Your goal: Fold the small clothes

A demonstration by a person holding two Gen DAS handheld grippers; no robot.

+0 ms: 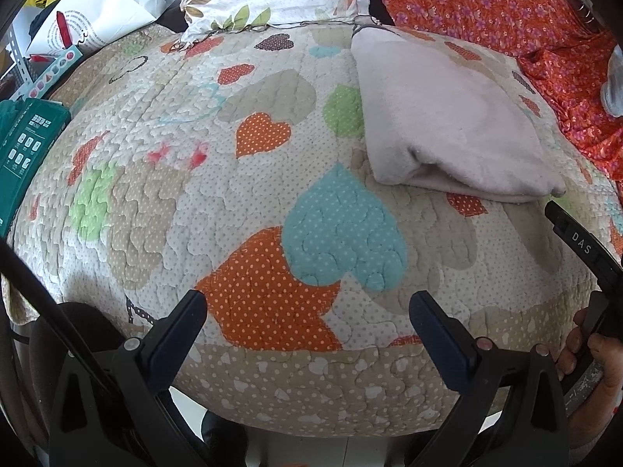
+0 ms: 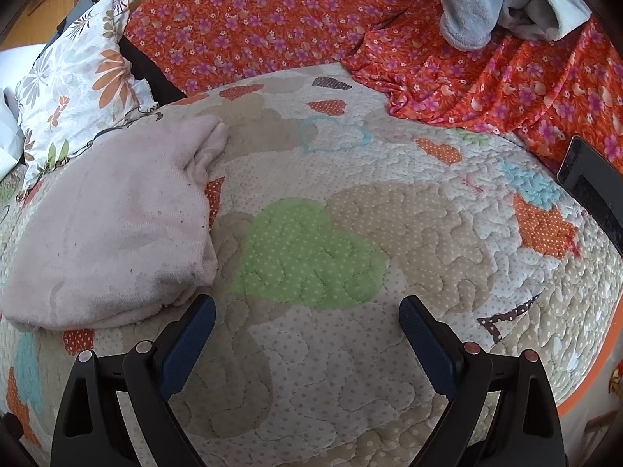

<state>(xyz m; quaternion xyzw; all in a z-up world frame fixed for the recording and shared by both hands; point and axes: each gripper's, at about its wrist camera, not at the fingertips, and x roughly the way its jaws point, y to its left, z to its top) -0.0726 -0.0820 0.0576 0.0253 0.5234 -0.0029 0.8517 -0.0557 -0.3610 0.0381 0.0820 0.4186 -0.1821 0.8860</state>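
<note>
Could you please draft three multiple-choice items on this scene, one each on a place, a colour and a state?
1. Where does the folded pale pink cloth lie?
A. on the heart-patterned quilt
B. on the floor
C. inside a basket

2. What colour is the flowered sheet behind the quilt?
A. blue
B. orange-red
C. green

3. How do the left claw and right claw stand?
A. both shut on the cloth
B. one open, one shut
C. both open and empty

Answers:
1. A, the cloth rests flat on the quilt.
2. B, orange-red with purple flowers.
3. C, each claw's fingers are spread apart with only quilt between them.
</note>
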